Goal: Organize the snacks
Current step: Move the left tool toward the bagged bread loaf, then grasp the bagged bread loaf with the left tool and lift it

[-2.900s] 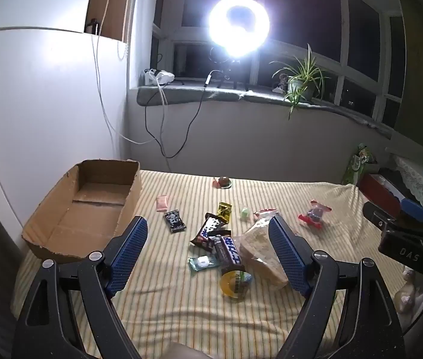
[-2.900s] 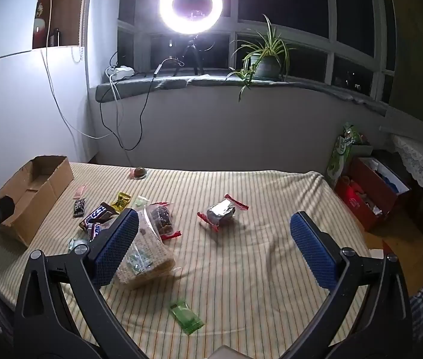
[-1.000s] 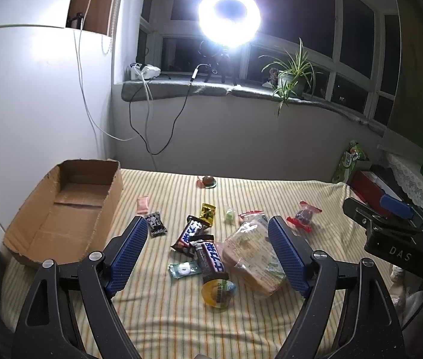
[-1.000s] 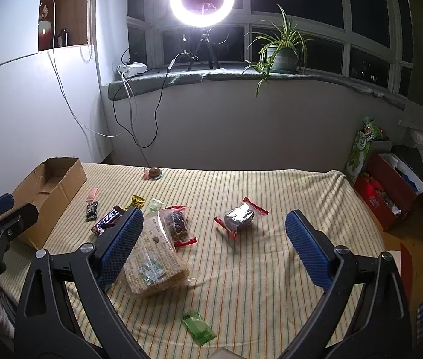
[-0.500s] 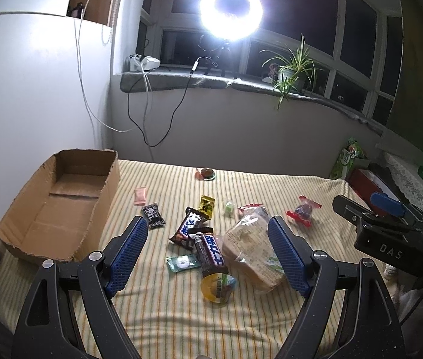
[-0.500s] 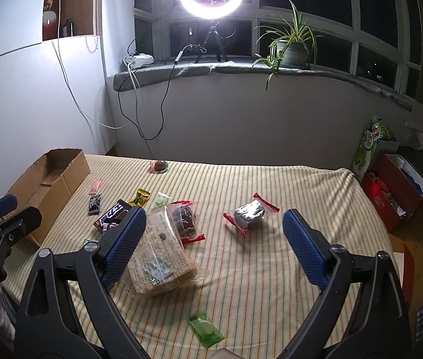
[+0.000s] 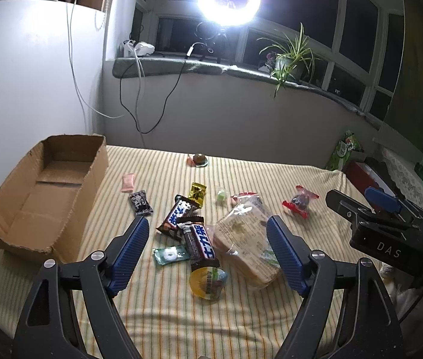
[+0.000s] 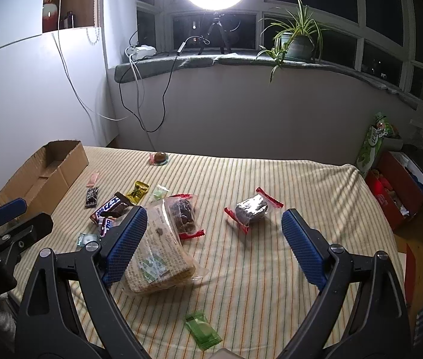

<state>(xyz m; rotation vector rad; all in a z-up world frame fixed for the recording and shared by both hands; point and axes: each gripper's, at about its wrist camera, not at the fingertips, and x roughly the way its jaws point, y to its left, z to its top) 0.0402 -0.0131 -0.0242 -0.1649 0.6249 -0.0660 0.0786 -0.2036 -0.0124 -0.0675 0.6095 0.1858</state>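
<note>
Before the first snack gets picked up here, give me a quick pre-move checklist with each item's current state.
1. Left gripper open and holding nothing: ok.
2. Right gripper open and holding nothing: ok.
3. Cardboard box open-topped, nothing seen inside: ok.
4. Snacks lying separately: not ok; the two chocolate bars overlap, and one bar's end lies on the yellow jelly cup.
5. Red-wrapped cake lying apart from the other snacks: ok.
6. Bread bag clear of the right gripper's near finger: cannot tell.

Below my fingers, a striped bed [image 7: 271, 323] — cardboard box [image 7: 41, 191] at far left, snack wrappers [image 7: 193, 224] scattered mid-bed, a bread bag [image 8: 157, 251] nearer — one green packet [image 8: 202, 333] nearest.
</note>
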